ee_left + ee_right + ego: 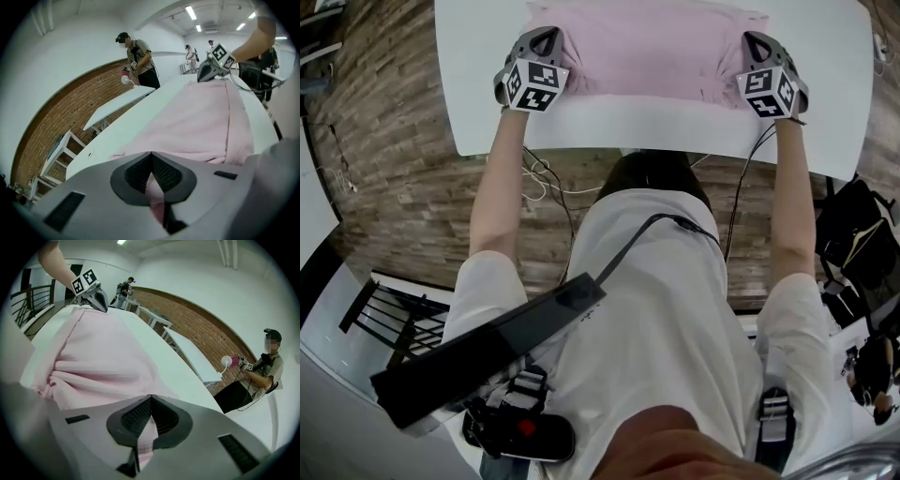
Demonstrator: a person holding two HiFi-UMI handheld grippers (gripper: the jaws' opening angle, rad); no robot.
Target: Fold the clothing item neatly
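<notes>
The pale pink, soft cloth garment [647, 52] lies on the white table [675, 131], its near corners pinched tight by the left gripper [546, 42] and right gripper [759, 45]; being light and limp, it probably handles best held taut at the corners.

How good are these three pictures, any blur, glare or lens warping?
Head view: sharp and evenly lit, though the white table is nearly washed out and its edges bow. Left gripper view: fisheye circle with black corners, ceiling lights flare, the fingers up close look soft. Right gripper view: same warp and dark rim, the cloth is crisp.
</notes>
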